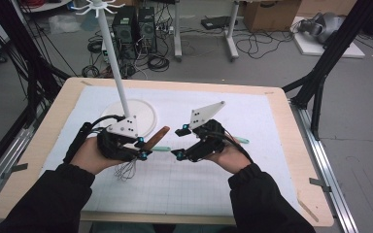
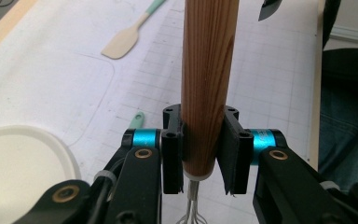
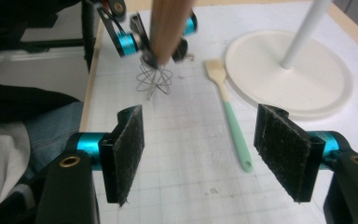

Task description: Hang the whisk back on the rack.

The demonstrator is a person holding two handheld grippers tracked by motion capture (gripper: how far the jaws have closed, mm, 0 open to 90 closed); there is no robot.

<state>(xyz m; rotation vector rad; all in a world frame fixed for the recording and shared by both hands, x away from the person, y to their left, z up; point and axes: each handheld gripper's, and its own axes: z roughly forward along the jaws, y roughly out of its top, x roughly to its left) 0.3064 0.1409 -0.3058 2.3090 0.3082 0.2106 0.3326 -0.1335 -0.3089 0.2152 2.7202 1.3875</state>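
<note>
My left gripper (image 1: 142, 148) is shut on the wooden handle (image 2: 208, 70) of a wire whisk (image 1: 126, 170), gripping near the wire end. The handle (image 1: 158, 138) points up and right, and the wires hang below the hand. In the right gripper view the whisk (image 3: 154, 79) and the left gripper (image 3: 154, 39) show ahead. My right gripper (image 1: 179, 141) is open just right of the handle's tip, and nothing lies between its pads (image 3: 128, 149). A spatula (image 3: 228, 116) with a mint handle lies flat on the mat beyond the open right gripper (image 3: 205, 151).
A white hanging stand has its round base (image 1: 143, 119) on the mat behind the left gripper, with its pole (image 1: 119, 73) rising to hooks. A second mint-handled spatula (image 1: 243, 141) lies by the right hand. A gridded white mat (image 1: 252, 116) covers the wooden table.
</note>
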